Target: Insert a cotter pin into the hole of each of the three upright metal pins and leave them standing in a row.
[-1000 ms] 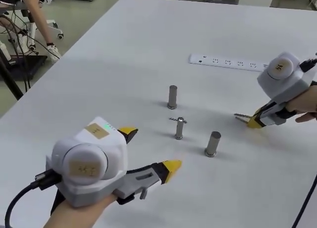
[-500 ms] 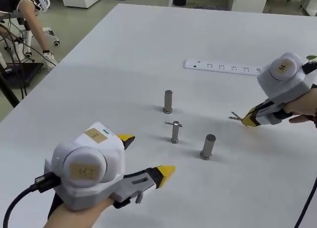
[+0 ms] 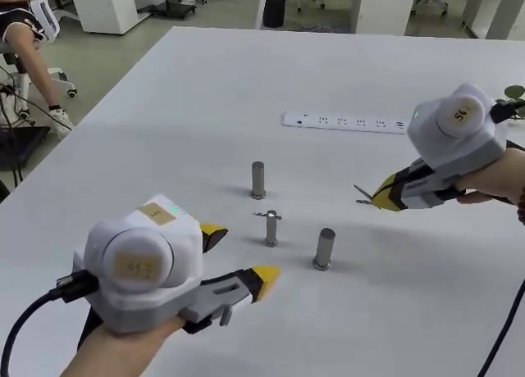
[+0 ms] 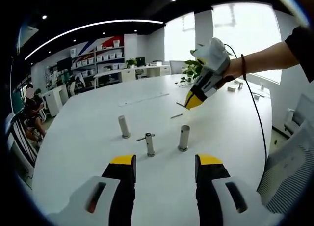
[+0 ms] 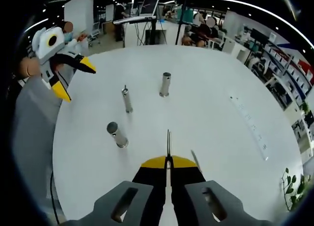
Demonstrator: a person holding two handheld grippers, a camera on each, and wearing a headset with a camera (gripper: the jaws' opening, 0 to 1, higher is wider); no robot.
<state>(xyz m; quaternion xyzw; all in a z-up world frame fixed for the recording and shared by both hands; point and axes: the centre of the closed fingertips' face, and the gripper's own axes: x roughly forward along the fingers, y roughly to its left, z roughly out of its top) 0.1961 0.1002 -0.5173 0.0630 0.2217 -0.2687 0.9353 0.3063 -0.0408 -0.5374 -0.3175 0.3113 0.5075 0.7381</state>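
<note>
The head view looks down on the white tabletop (image 3: 205, 82); both gripper views face each other across three grey metal pins (image 3: 271, 228).

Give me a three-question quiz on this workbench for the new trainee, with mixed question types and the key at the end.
1. True or false: the left hand-held gripper is open and holds nothing.
2. Choose one: the inserted cotter pin sits in A the far pin, B the middle metal pin, C the near pin.
3. Fill in: the right hand-held gripper is shut on a ____.

Key: 1 true. 2 B. 3 cotter pin, which sticks out forward from the closed jaws.
</note>
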